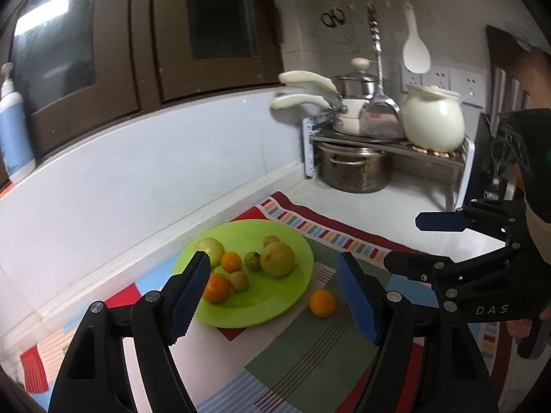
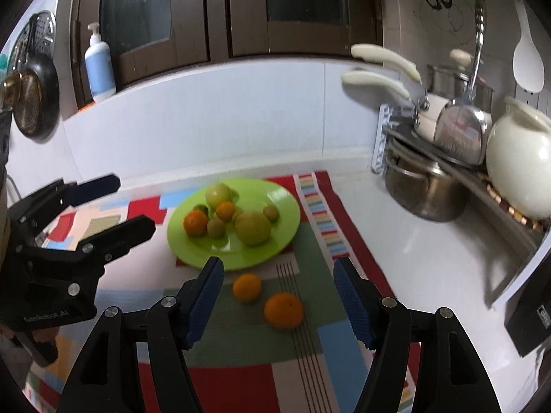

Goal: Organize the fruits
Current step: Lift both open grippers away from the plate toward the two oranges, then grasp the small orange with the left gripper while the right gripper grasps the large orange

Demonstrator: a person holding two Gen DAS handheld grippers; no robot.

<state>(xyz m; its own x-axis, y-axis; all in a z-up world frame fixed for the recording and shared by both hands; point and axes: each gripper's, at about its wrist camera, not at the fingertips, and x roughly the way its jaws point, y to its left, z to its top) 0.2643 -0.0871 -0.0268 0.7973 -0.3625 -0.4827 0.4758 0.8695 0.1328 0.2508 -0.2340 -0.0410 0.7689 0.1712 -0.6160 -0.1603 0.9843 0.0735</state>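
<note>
A green plate [image 1: 275, 303] [image 2: 282, 206] sits on a patchwork cloth and holds several fruits: two big yellow-green ones [image 1: 277, 258] [image 2: 253, 229], two oranges [image 1: 216, 287] [image 2: 195, 223] and small green ones. Two oranges lie loose on the cloth near the plate, one close to it [image 2: 247, 287] [image 1: 322, 303], one nearer me [image 2: 283, 310]. My left gripper [image 1: 273, 268] is open and empty above the plate's near edge. My right gripper [image 2: 279, 275] is open and empty, above the loose oranges. Each gripper also shows in the other's view [image 1: 403, 241] [image 2: 134, 203].
The patchwork cloth [image 1: 310, 361] covers the white counter. A metal rack [image 1: 389, 144] with pots, a white jar [image 1: 432, 120] and a steel pot [image 2: 425, 189] stands at the back right. A soap bottle [image 2: 99, 65] is on the ledge. A dark box [image 2: 530, 313] is far right.
</note>
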